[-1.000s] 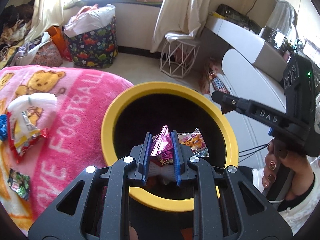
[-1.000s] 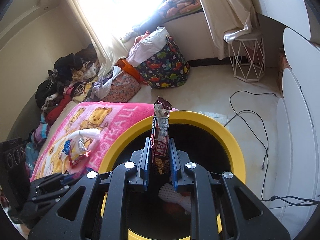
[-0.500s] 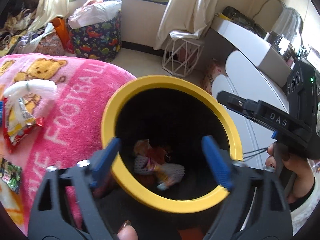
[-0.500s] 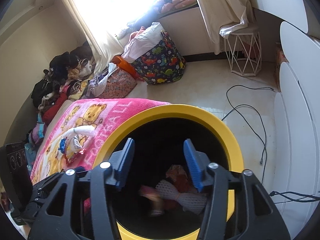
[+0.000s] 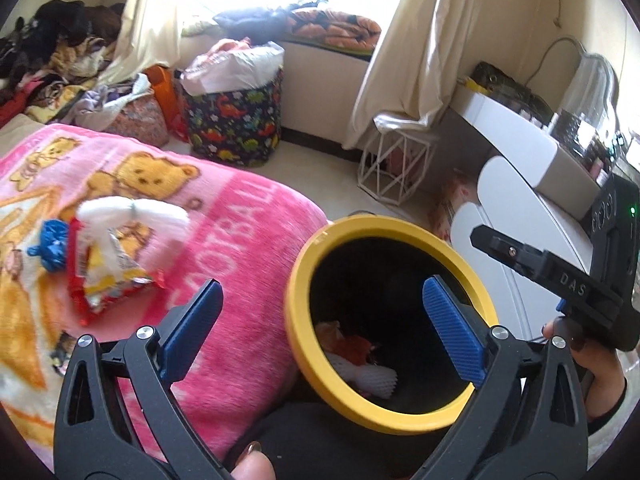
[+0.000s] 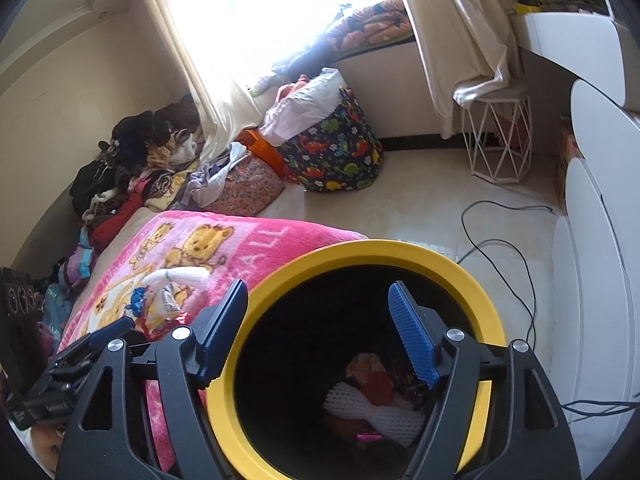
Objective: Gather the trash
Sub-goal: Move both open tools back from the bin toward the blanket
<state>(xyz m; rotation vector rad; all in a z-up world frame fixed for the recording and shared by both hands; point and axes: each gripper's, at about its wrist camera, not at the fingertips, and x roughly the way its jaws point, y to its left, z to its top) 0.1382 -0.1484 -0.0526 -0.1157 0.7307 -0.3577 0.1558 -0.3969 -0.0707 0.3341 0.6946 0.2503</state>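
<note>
A black bin with a yellow rim (image 5: 304,288) (image 6: 360,250) stands beside the pink blanket (image 5: 248,240). Inside it lie a white foam net (image 6: 376,412) and orange wrappers (image 5: 356,346). My left gripper (image 5: 322,292) is open wide with nothing between its fingers, straddling the bin's left rim. My right gripper (image 6: 318,286) hangs over the bin's mouth; its jaws are opening and hold nothing. On the blanket lie another white foam net (image 5: 132,212), a red and yellow snack wrapper (image 5: 108,280), a blue scrap (image 5: 52,244) and a small dark wrapper (image 5: 64,352).
A dinosaur-print basket (image 5: 236,120) and a white wire stand (image 5: 396,164) stand on the floor by the window. White cabinets (image 6: 592,280) line the right side, with a black cable (image 6: 512,248) on the floor. Clothes (image 6: 132,160) are piled at the blanket's far end.
Both grippers opened: the left let go of a pink wrapper and the right of a snack bar wrapper, which fell into the bin. The left gripper swung left toward the blanket.
</note>
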